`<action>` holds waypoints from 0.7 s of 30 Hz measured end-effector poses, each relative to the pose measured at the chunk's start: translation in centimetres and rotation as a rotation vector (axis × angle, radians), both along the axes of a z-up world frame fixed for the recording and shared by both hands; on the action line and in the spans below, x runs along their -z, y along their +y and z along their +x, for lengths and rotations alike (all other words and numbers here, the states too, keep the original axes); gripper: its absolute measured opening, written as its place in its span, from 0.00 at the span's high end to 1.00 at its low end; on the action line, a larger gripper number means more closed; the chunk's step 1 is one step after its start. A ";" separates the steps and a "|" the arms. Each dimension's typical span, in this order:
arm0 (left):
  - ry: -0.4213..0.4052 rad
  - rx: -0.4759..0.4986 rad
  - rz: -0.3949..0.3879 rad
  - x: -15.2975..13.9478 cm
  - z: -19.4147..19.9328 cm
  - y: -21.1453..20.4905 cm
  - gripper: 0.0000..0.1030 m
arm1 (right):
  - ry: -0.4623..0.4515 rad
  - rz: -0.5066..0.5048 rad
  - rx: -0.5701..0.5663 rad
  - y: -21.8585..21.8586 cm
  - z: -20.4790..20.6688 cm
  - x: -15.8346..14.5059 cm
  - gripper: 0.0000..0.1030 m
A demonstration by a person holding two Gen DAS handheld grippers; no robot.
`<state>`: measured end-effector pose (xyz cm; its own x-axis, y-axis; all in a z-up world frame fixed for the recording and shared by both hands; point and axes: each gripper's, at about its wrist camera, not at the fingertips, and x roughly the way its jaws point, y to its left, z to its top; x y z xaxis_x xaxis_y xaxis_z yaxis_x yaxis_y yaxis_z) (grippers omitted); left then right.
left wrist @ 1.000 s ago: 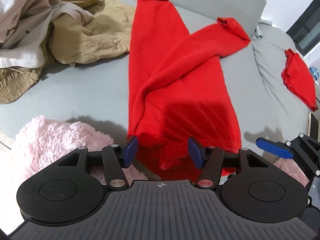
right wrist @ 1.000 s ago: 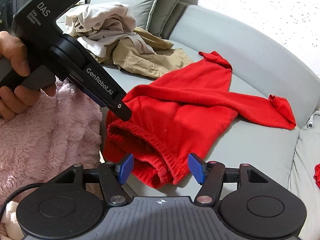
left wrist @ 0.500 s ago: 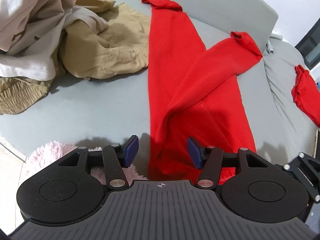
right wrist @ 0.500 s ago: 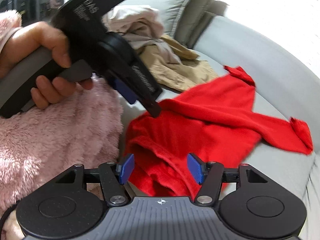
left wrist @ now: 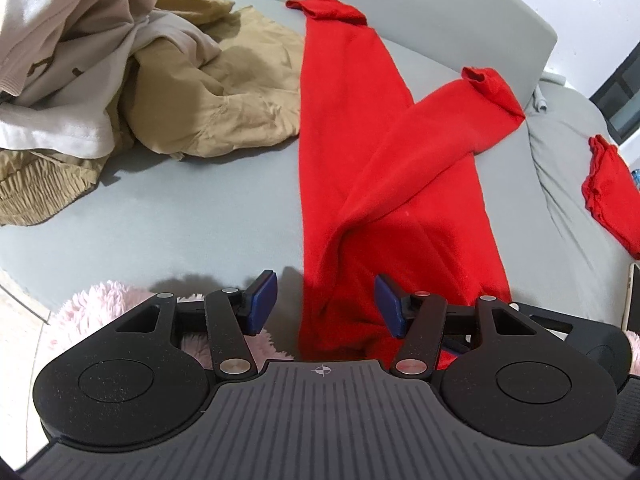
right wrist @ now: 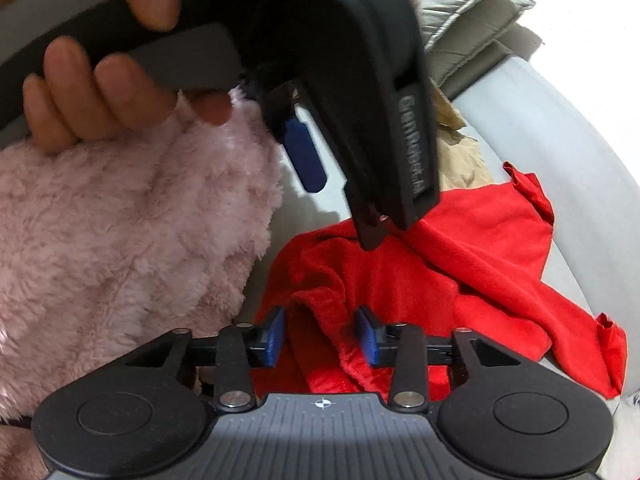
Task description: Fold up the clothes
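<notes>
Red trousers (left wrist: 384,184) lie on the grey sofa seat (left wrist: 192,216), legs reaching toward the backrest, waist end at the near edge. My left gripper (left wrist: 325,307) is open, its blue pads on either side of the waist's left edge without touching it. In the right wrist view the bunched red waistband (right wrist: 332,320) sits between the pads of my right gripper (right wrist: 320,336), which has narrowed but still shows gaps to the cloth. The left gripper body (right wrist: 360,80) and the hand holding it fill the top of that view.
A heap of beige and white clothes (left wrist: 132,80) lies at the sofa's left. A second red garment (left wrist: 612,196) lies on the cushion at right. A pink fluffy fabric (right wrist: 120,248) is beside the waist. Cushions (right wrist: 468,20) stand at the back.
The left gripper has moved left along the waist edge and risen. The right gripper has moved in over the waistband and its jaws have narrowed.
</notes>
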<state>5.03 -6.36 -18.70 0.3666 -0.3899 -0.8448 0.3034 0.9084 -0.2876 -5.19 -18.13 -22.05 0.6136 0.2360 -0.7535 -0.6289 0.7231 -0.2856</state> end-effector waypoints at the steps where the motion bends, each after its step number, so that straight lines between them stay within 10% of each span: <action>1: 0.001 0.000 -0.002 0.0 0.0 0.0 0.42 | -0.015 0.005 0.009 -0.1 -0.1 -0.3 0.79; 5: 0.002 0.002 0.000 0.1 0.1 -0.2 0.42 | -0.017 0.021 0.068 -0.5 0.1 -0.9 0.92; 21: 0.000 -0.002 -0.004 0.0 0.0 -0.1 0.42 | 0.219 0.199 0.118 -0.6 -0.3 -1.1 0.92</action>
<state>5.00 -6.50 -18.75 0.3677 -0.3923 -0.8431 0.3014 0.9080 -0.2910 -5.50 -18.74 -20.97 0.4734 0.3293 -0.8170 -0.5685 0.8227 0.0022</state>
